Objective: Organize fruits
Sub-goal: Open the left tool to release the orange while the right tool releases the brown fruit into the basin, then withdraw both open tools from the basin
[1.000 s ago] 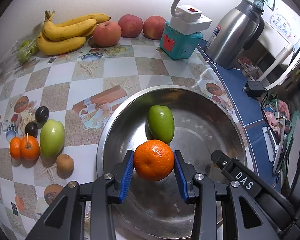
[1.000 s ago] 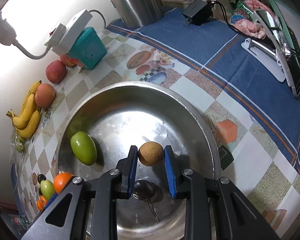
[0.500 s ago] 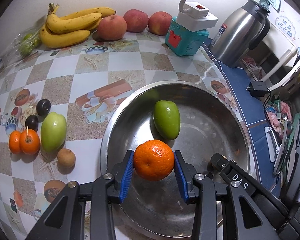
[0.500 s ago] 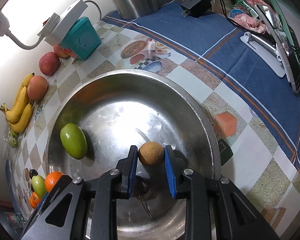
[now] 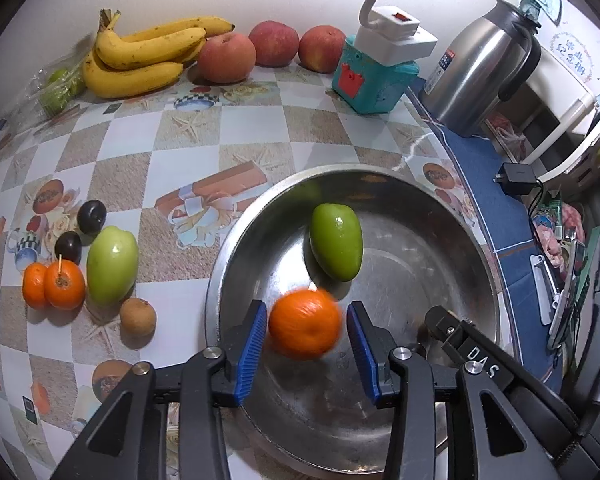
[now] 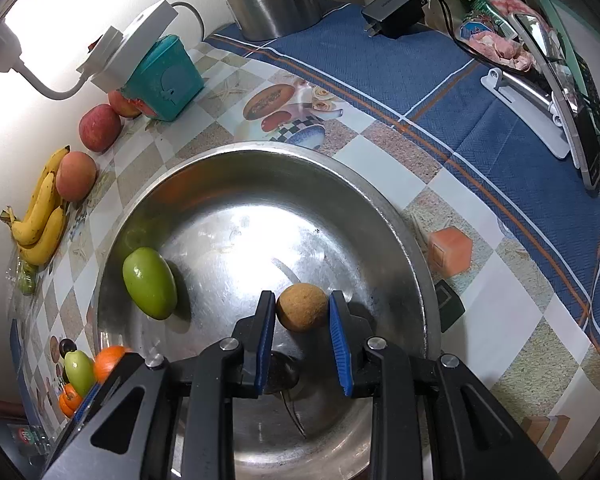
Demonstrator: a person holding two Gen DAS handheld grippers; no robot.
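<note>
A steel bowl sits on the checkered tablecloth with a green mango inside. My left gripper hangs over the bowl's near side and its jaws are opening. A motion-blurred orange lies between them, with a gap showing at the right pad. In the right wrist view, my right gripper is shut on a small round brown fruit above the bowl. A dark stemmed fruit rests on the bowl floor just under its fingers.
Left of the bowl lie a second green mango, small oranges, dark plums and a brown fruit. Bananas and red apples line the wall. A teal box and steel kettle stand behind.
The left jaws have spread apart and the orange, gripped before, is now loose and blurred between them. The right gripper still holds the brown fruit in the same spot.
</note>
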